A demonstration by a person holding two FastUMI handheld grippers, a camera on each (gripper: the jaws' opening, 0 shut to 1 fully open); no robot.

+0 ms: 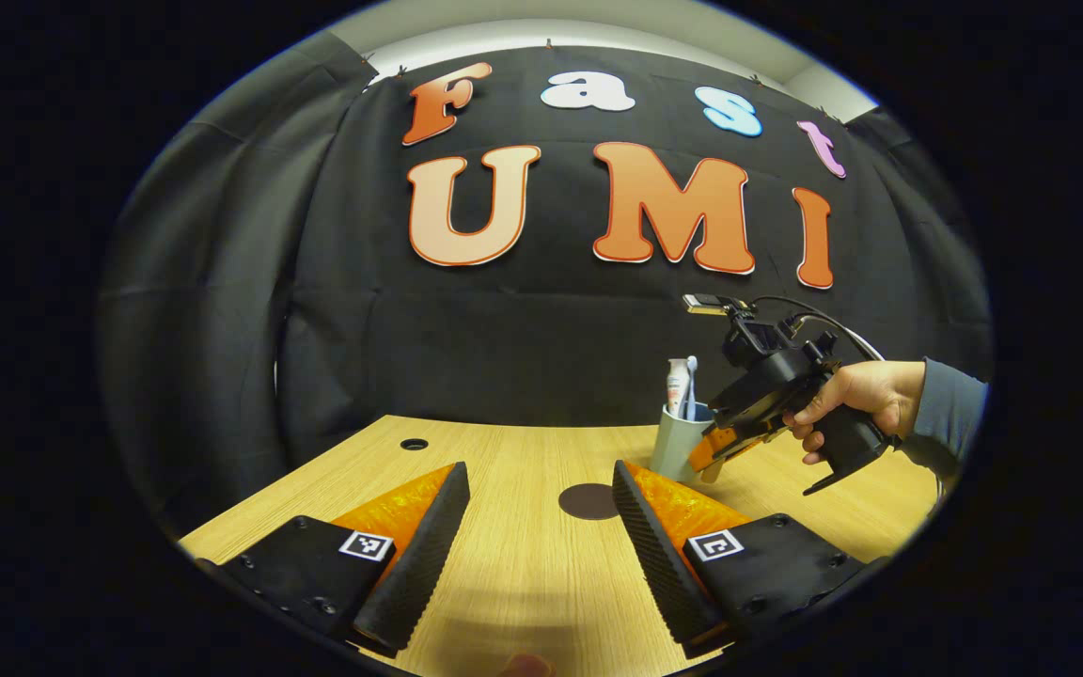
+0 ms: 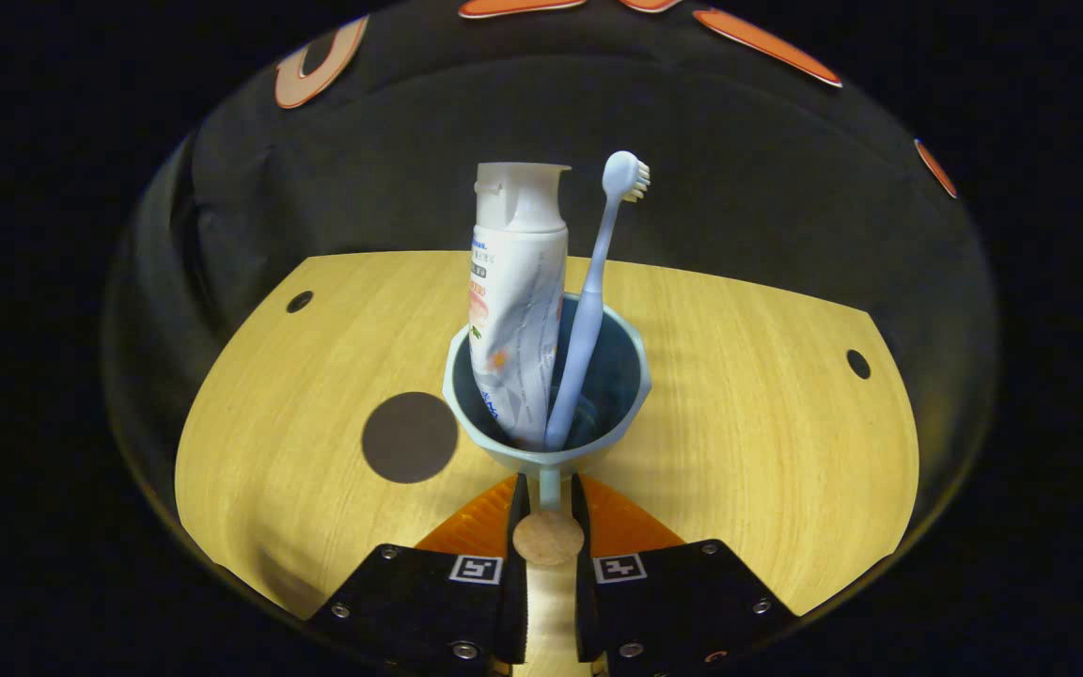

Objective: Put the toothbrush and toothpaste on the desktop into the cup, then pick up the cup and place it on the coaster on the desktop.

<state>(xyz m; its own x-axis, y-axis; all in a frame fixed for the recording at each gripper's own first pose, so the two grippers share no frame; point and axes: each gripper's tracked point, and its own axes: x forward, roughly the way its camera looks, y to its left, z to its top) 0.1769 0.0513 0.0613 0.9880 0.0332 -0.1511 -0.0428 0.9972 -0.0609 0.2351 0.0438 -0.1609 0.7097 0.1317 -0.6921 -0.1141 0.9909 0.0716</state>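
Left gripper (image 1: 541, 512): jaws spread wide above the desktop, nothing between them; ribbed pads (image 1: 419, 555) face each other, and each finger body carries a small square marker.
Coaster (image 1: 588, 501): a flat, dark, round disc lying on the desktop between the left gripper's fingers and well beyond them, just left of the cup in the right gripper view.
Cup (image 2: 549, 395): pale blue-grey, smooth, with a faceted rim and a thin handle; whether it rests on the desktop or is lifted cannot be told.
Toothpaste (image 2: 515, 310): a white, crinkled tube standing cap-up in the cup.
Toothbrush (image 2: 588, 310): light blue, slender, bristle head up, leaning in the cup beside the tube.
Right gripper (image 2: 548, 508): jaws drawn close, pinching the cup's handle between them; a hand (image 1: 866, 400) in a grey sleeve holds it.
Desktop (image 2: 767, 414): light wood grain, with round cable holes near the back corners.
Room: black cloth, creased, hung behind the desk.
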